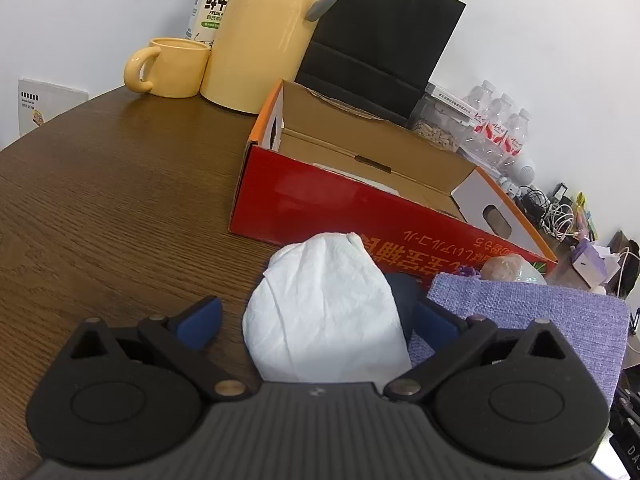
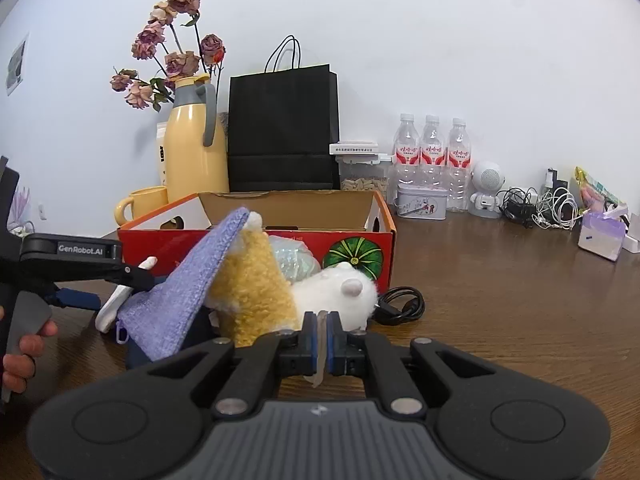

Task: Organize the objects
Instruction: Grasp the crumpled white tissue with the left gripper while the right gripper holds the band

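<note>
My left gripper [image 1: 318,320] stands open around a crumpled white paper wad [image 1: 324,312] on the wooden table [image 1: 100,200]; neither pad presses on it. To its right lies a purple cloth [image 1: 520,304]. Behind both is an open red cardboard box [image 1: 340,200]. In the right wrist view, the purple cloth [image 2: 192,296] drapes over a yellow and white plush toy [image 2: 256,296] in front of the box [image 2: 140,246]. The left gripper [image 2: 116,288] comes in from the left. My right gripper [image 2: 322,340] is shut on a thin translucent plastic strip [image 2: 320,364].
A yellow mug [image 1: 172,68], yellow thermos [image 1: 264,36], milk carton [image 1: 212,0] and black paper bag [image 1: 380,40] stand behind the box. Water bottles [image 2: 430,152], a tin [image 2: 422,202], a white speaker [image 2: 486,188] and tangled cables [image 2: 540,208] line the wall. A black cable [image 2: 400,304] lies by the plush.
</note>
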A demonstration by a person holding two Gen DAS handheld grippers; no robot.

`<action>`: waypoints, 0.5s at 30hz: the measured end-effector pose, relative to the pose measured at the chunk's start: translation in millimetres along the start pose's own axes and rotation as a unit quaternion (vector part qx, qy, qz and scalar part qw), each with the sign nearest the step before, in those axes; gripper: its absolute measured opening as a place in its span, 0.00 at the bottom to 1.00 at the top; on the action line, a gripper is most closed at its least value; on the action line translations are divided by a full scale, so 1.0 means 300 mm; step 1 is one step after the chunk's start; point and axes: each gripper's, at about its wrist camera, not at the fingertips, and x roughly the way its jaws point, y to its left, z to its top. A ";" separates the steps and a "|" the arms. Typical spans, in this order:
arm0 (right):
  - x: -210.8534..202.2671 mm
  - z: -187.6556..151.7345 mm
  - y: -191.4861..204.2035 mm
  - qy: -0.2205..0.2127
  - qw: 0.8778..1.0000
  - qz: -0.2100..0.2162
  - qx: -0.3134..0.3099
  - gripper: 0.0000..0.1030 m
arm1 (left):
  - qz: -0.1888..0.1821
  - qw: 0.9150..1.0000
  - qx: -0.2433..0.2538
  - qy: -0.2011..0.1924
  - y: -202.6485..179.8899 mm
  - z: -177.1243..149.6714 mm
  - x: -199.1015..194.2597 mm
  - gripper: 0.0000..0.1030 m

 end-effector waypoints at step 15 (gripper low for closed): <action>-0.003 0.001 0.004 -0.004 1.000 -0.005 0.000 0.04 | -0.016 0.999 0.002 -0.028 -0.003 -0.024 -0.060 0.66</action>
